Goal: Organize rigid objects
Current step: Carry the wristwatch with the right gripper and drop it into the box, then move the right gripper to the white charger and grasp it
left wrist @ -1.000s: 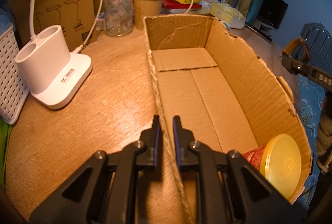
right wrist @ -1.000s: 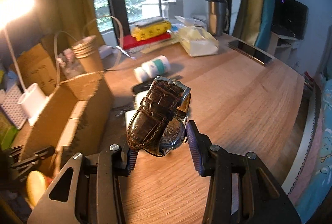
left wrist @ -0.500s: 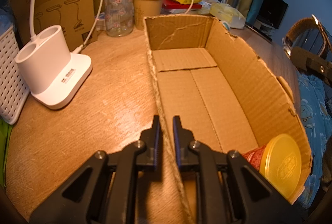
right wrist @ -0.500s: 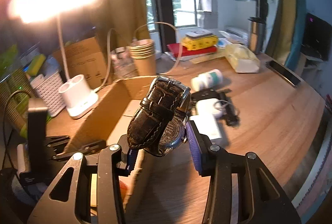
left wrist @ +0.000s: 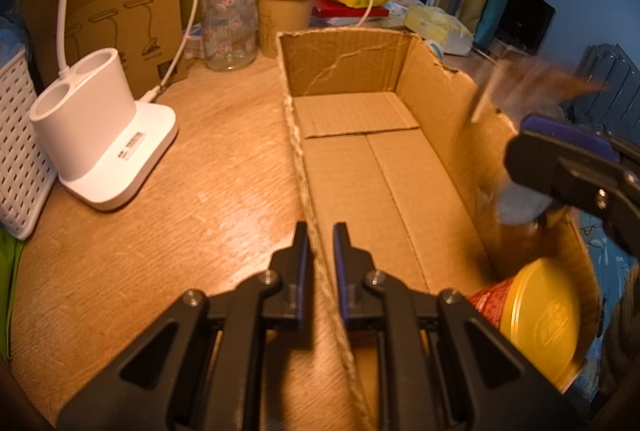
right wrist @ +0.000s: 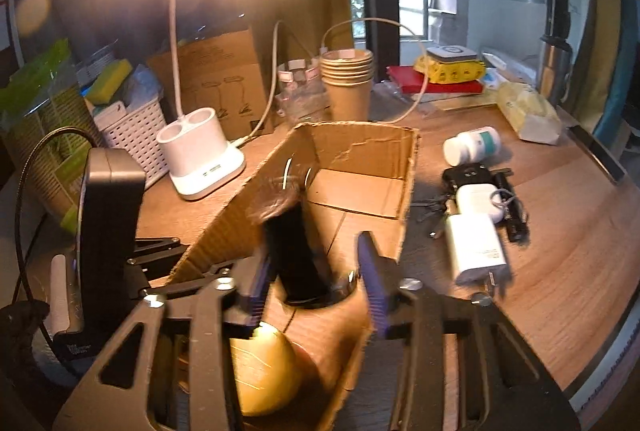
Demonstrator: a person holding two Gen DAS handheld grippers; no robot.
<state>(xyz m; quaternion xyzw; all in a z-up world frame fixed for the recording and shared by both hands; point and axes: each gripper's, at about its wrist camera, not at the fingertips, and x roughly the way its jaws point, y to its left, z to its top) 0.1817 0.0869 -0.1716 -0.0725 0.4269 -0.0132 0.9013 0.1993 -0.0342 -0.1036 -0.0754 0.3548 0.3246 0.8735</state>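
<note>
My left gripper [left wrist: 320,243] is shut on the left wall of an open cardboard box [left wrist: 384,171]. A yellow-lidded red cup [left wrist: 536,315] lies in the box's near right corner. My right gripper [right wrist: 314,271] hangs over the near end of the box [right wrist: 360,187], holding a brown-strapped wristwatch [right wrist: 292,251] between its blue pads; the watch is blurred. In the left wrist view the right gripper [left wrist: 560,167] and the blurred watch [left wrist: 520,91] are above the box's right wall.
A white lamp base [left wrist: 100,135], white basket [left wrist: 16,151], glass jar [left wrist: 228,23] and paper cups [left wrist: 286,3] stand left and behind the box. Right of the box lie a white charger [right wrist: 476,247], keys and earbud case [right wrist: 480,191] and a pill bottle [right wrist: 472,145].
My right gripper has swung left with the watch, from beside the box to above its near end. The watch now blurs and tilts. My left gripper has not moved.
</note>
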